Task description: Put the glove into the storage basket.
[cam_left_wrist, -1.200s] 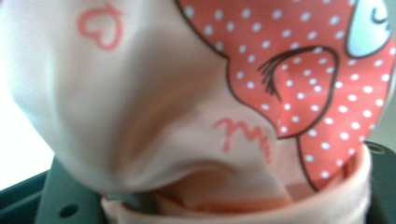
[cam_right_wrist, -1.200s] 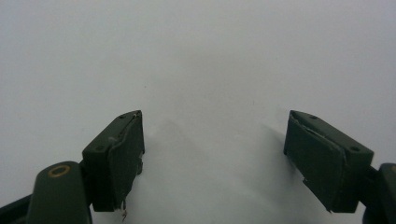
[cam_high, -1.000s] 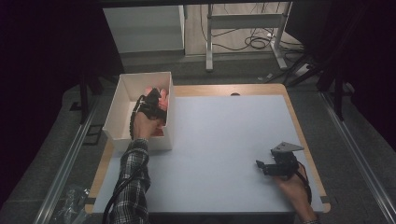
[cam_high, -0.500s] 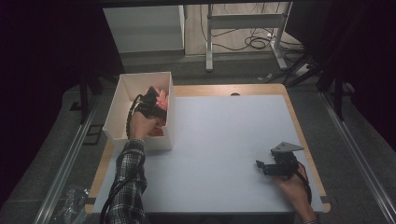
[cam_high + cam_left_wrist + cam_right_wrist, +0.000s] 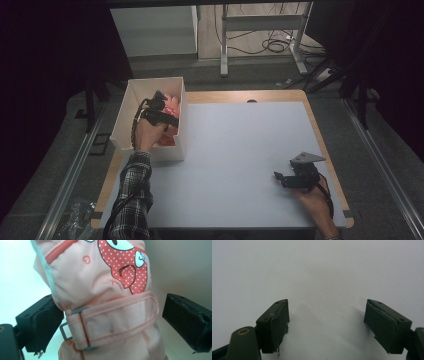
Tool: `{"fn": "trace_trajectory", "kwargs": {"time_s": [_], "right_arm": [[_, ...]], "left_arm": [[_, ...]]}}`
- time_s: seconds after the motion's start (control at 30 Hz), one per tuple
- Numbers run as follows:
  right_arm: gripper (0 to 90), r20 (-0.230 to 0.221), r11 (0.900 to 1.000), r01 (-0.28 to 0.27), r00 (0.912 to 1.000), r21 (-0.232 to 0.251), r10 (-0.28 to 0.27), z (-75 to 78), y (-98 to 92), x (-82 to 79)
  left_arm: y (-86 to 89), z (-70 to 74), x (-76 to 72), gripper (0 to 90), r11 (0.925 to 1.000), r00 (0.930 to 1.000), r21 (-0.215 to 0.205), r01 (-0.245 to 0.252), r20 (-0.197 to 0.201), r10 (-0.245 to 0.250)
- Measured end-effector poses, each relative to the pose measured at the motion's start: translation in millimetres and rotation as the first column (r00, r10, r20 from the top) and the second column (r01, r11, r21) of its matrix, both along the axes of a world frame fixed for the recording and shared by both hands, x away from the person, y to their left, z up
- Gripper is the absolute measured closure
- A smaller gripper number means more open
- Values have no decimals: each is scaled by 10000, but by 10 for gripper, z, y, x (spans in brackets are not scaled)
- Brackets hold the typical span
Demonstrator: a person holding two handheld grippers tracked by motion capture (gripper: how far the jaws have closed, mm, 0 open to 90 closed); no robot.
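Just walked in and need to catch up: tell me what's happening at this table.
A person works with two handheld grippers. The left gripper is inside the white box at the table's left edge; its jaws have just been opening and stand apart on either side of a pink child's mitten with a strap across it. The right gripper rests open over the bare white tabletop.

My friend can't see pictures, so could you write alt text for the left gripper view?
A peach-pink child's mitten with a red polka-dot cartoon figure and a wrist strap sits between the two black pads of the open left claw. The right pad stands clear of the mitten, against the pale box wall.
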State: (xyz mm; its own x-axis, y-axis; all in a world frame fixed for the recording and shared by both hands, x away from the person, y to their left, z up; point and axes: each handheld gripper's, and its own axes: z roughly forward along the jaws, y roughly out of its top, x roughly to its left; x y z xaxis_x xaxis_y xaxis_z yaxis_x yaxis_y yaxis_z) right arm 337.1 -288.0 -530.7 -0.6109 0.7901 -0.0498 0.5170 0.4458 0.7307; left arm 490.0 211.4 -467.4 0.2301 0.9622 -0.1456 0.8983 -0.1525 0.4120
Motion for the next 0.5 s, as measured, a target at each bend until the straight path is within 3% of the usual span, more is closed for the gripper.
{"fn": "trace_trajectory", "kwargs": {"time_s": [0.5], "right_arm": [[204,-2,10000,1,10000,3,-1,0,0,-1]], "left_arm": [[77,93,-128,46,9996,9962,-66,264,830,-257]]}}
